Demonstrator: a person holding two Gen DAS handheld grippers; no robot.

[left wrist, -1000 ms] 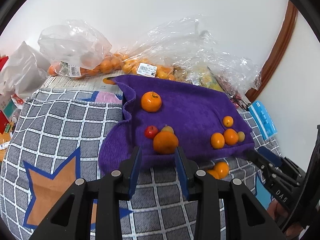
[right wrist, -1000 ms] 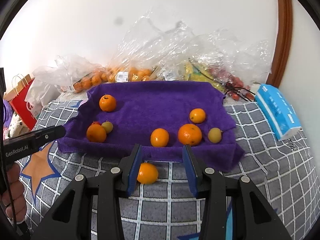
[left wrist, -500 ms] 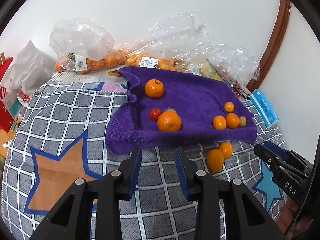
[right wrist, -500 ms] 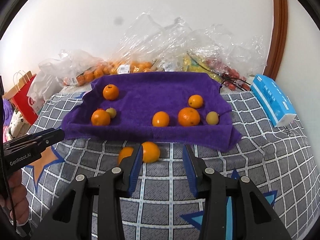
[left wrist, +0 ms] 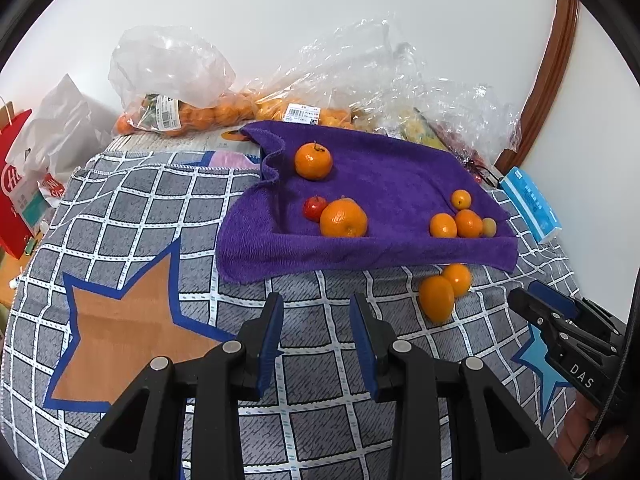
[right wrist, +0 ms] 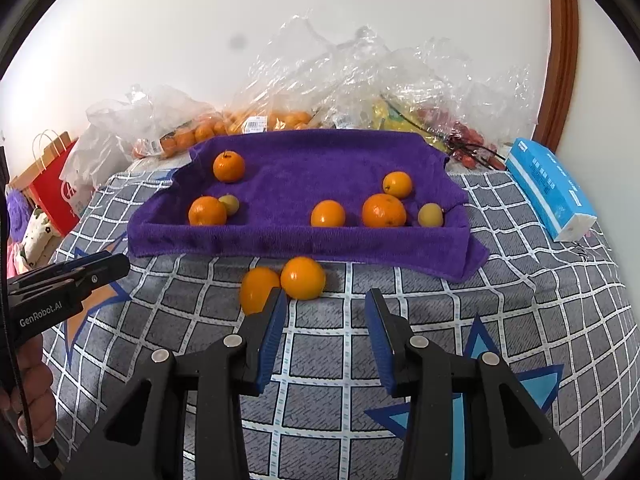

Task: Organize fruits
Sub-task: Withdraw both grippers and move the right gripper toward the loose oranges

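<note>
reaching for the two oranges [right wrist: 303, 278] off the towel [right wrist: 300, 184], both empty claws, left [left wrist: 316, 340] and right [right wrist: 325, 336], should spread wider from slightly apart.

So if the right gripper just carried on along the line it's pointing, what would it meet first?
Probably the checked cloth itself. The right gripper is open and empty, and its line runs past the round orange lying off the purple towel, just to that fruit's right. Depth is unclear, so its left finger might clip the orange.
</note>
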